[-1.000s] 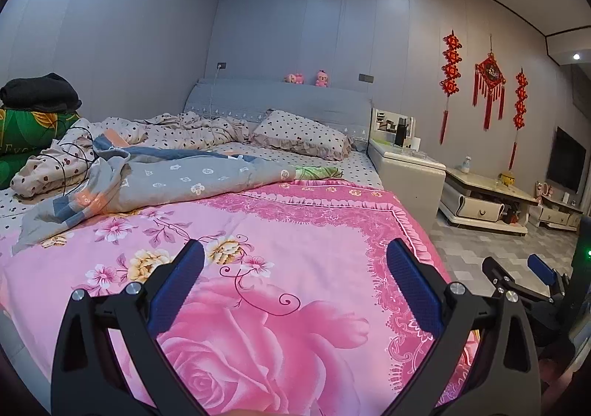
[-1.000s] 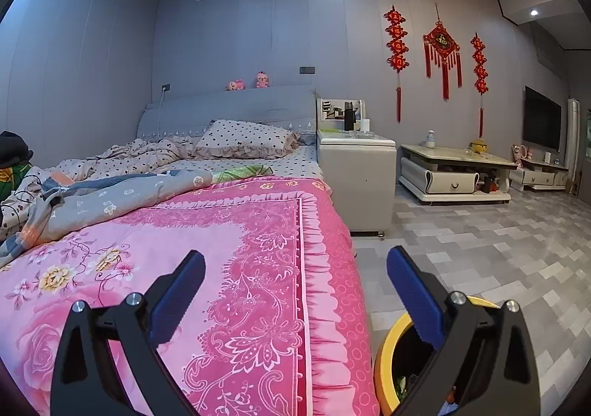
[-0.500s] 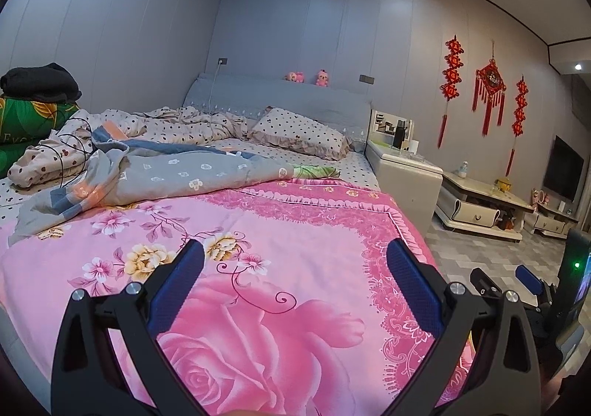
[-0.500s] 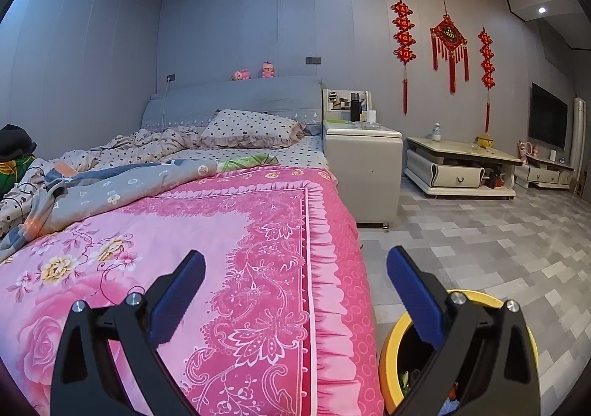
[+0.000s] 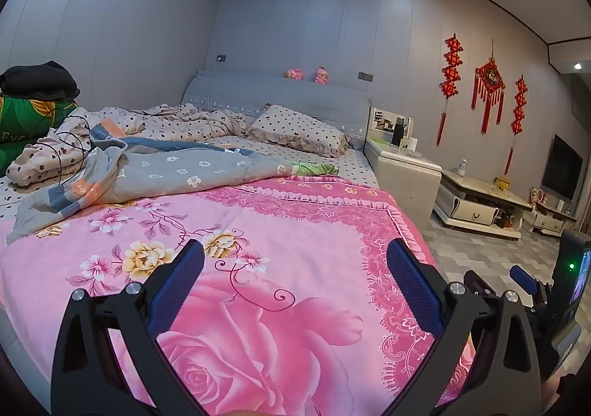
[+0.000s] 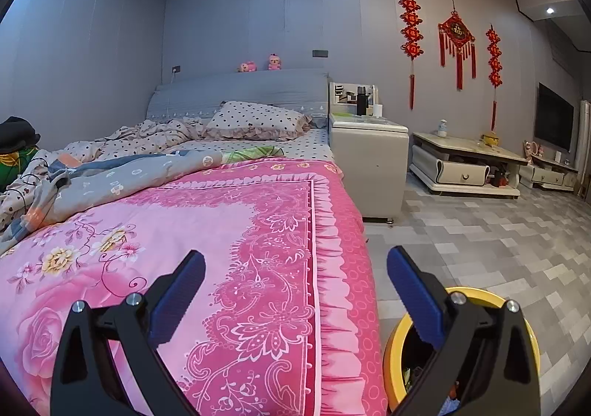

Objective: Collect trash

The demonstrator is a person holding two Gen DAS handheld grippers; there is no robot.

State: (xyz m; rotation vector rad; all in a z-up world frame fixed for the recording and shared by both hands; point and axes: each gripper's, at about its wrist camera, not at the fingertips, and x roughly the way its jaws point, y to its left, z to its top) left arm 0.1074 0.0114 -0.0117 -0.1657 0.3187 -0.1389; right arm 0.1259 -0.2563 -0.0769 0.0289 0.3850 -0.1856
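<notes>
both grippers, left gripper (image 5: 295, 268) and right gripper (image 6: 295, 275), are hovering with jaws apart and empty; some trash is already lying inside the yellow bin (image 6: 393, 349) beside the bed (image 6: 229, 224).

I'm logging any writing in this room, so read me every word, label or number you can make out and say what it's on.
"Eve", cut off by the frame edge: white letters on the green floral bundle.
Gold character on the middle red knot ornament: too blurred to read.
Bottle on the low table: label too small to read.
Nothing else legible.
</notes>
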